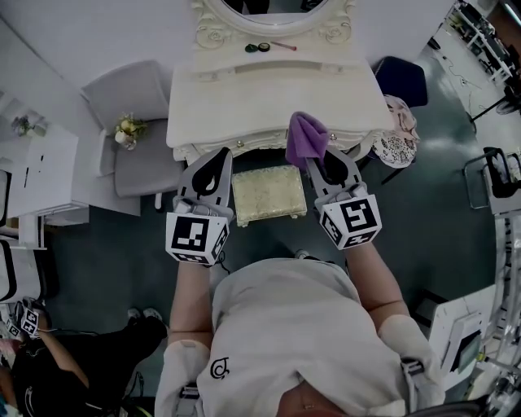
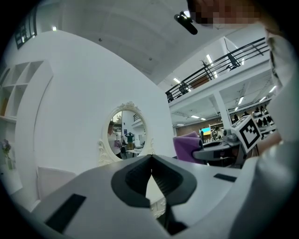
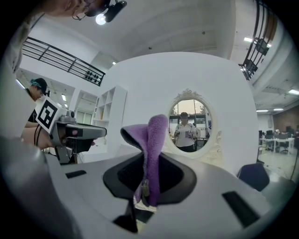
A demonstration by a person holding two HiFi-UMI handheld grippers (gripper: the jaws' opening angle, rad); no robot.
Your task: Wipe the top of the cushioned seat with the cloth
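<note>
The cushioned seat (image 1: 269,194), pale gold and square, sits below the front of a white dressing table (image 1: 277,94), between my two grippers. My right gripper (image 1: 316,157) is shut on a purple cloth (image 1: 305,138), which sticks up from its jaws; the right gripper view shows the cloth (image 3: 152,149) pinched upright between the jaws of that gripper (image 3: 145,189). My left gripper (image 1: 213,161) hangs to the left of the seat, jaws shut with nothing in them; its own view has the gripper (image 2: 152,175) closed and the cloth (image 2: 188,145) off to the right.
An oval mirror (image 1: 273,12) tops the dressing table, with small items (image 1: 269,46) on it. A grey chair (image 1: 134,134) with a flower vase (image 1: 126,130) stands left, a dark chair (image 1: 403,77) and a lace-patterned stool (image 1: 396,130) right. A person crouches at lower left (image 1: 65,366).
</note>
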